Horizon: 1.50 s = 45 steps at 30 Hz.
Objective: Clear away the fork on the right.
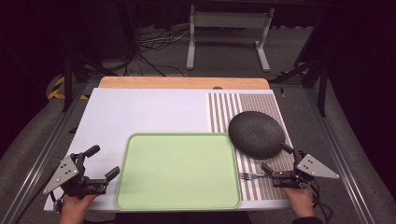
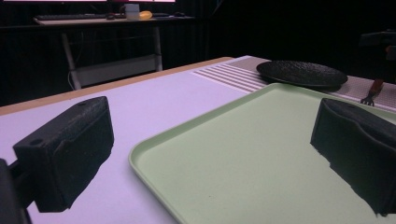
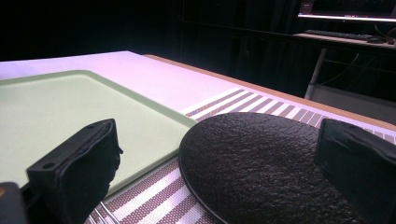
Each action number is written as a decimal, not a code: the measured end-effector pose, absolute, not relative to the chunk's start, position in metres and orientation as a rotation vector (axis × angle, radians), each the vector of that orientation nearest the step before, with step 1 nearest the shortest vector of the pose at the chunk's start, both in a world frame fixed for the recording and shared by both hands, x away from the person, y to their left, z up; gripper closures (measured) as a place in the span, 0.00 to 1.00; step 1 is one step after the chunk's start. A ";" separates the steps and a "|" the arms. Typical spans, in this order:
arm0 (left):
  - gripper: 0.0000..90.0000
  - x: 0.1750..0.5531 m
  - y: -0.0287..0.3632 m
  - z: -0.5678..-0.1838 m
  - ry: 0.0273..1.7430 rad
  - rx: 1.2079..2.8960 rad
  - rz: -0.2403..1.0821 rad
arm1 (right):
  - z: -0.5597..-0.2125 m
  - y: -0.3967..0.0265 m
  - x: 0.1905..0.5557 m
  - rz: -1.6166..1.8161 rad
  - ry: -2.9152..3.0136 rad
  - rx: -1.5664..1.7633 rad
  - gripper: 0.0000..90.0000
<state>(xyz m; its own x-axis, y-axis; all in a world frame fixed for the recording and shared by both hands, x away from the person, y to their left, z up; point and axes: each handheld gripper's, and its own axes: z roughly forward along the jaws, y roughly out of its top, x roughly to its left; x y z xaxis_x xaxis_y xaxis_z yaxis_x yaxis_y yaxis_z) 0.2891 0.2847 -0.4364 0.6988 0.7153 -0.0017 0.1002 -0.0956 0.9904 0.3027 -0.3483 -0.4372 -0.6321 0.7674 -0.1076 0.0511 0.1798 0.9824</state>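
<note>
A pale green tray (image 1: 177, 170) lies empty at the table's front middle. To its right a black textured plate (image 1: 256, 133) rests on a striped placemat (image 1: 224, 109). A fork (image 1: 251, 176) lies on the mat in front of the plate, tines toward the tray. My left gripper (image 1: 103, 161) stands open at the tray's left edge, its jaws straddling the tray corner (image 2: 154, 154). At the table's front right my right gripper (image 1: 276, 157) is open with nothing between its jaws; it faces the plate (image 3: 261, 158), and the fork tines (image 3: 105, 214) show by its left jaw.
The table top is white (image 1: 140, 112) with a wooden strip (image 1: 182, 82) along the far edge. Metal frame rails run down both sides. A grey stand (image 1: 229, 28) and loose cables sit on the floor beyond the table.
</note>
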 end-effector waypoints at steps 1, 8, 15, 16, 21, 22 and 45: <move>0.00 0.289 0.284 -0.436 0.679 1.605 0.587 | -0.437 -0.348 0.303 1.501 1.849 0.770 0.00; 0.00 0.289 0.285 -0.436 0.678 1.607 0.588 | -0.437 -0.348 0.303 1.498 1.853 0.769 0.00; 0.00 0.289 0.285 -0.436 0.678 1.608 0.584 | -0.437 -0.349 0.304 1.497 1.858 0.770 0.00; 0.00 0.289 0.285 -0.436 0.678 1.608 0.583 | -0.437 -0.348 0.304 1.501 1.860 0.769 0.00; 0.00 0.289 0.285 -0.436 0.678 1.605 0.584 | -0.437 -0.347 0.304 1.498 1.876 0.761 0.00; 0.00 0.289 0.285 -0.436 0.679 1.606 0.584 | -0.436 -0.346 0.305 1.494 1.885 0.762 0.00; 0.00 0.289 0.286 -0.436 0.686 1.605 0.579 | -0.401 -0.335 0.328 1.390 2.080 0.745 0.02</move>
<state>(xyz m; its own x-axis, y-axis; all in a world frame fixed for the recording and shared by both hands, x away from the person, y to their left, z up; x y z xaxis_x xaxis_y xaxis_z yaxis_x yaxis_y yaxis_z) 0.2892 0.2859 -0.4364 0.6983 0.7157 -0.0120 0.1082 -0.0889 0.9901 0.3283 -0.3346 -0.4011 -0.7103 0.6934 -0.1209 0.1537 0.3205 0.9347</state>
